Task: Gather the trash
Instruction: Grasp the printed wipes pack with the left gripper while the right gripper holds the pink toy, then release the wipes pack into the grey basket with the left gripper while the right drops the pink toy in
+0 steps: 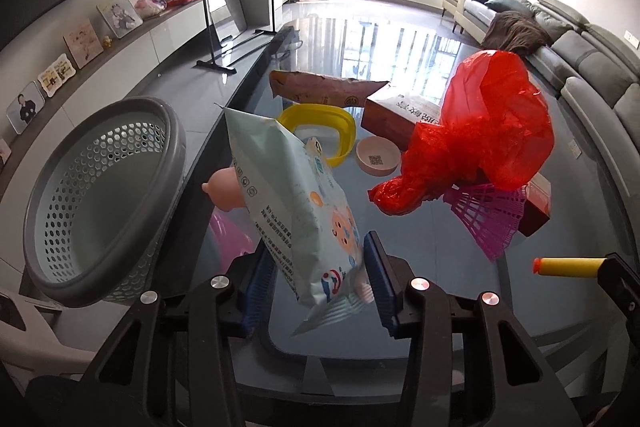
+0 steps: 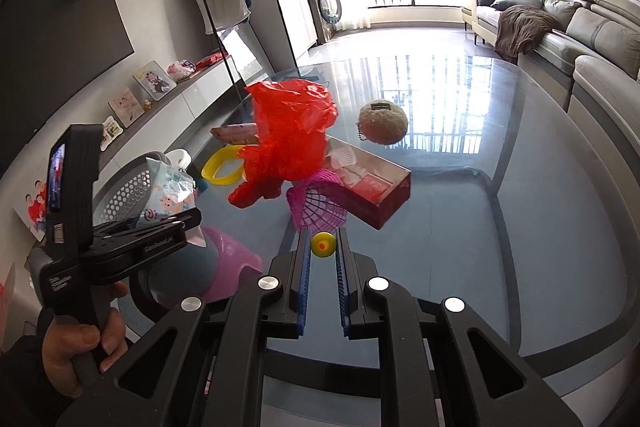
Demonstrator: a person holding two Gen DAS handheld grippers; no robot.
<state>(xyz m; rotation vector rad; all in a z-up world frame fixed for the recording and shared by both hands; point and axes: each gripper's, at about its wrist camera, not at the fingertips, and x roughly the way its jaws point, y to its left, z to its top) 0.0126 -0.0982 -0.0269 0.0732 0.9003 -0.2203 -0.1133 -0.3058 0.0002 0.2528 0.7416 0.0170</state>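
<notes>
A: What has the left gripper [image 1: 320, 287] got?

B: Its blue pads are clamped on the lower end of a wet-wipes pack [image 1: 296, 203], pale blue-green, crinkled, with cartoon print and small text. The pack stands up and away from the fingers, lifted off the glass table [image 1: 440, 267].

A: And the right gripper [image 2: 323, 255]?

B: Closed on a yellow foam dart [image 2: 322, 245] with an orange tip, seen end-on between the pads; in the left view the dart [image 1: 568, 265] sticks out level above the glass.

A: Where is the bin?

B: A grey-rimmed perforated basket [image 1: 108, 195] sits just left of the pack, past the table's dark curved edge, mouth tipped toward the camera.

A: What crowds the table?

B: A crumpled red plastic bag [image 1: 480, 131] rests against a pink shuttlecock [image 1: 488, 215] and a red box [image 2: 376, 187]. Farther off lie a yellow ring dish [image 1: 320, 131] and a small white bowl [image 1: 376, 159]. The glass nearest both grippers is bare, and the right side lies open toward the sofa [image 2: 592, 31].
</notes>
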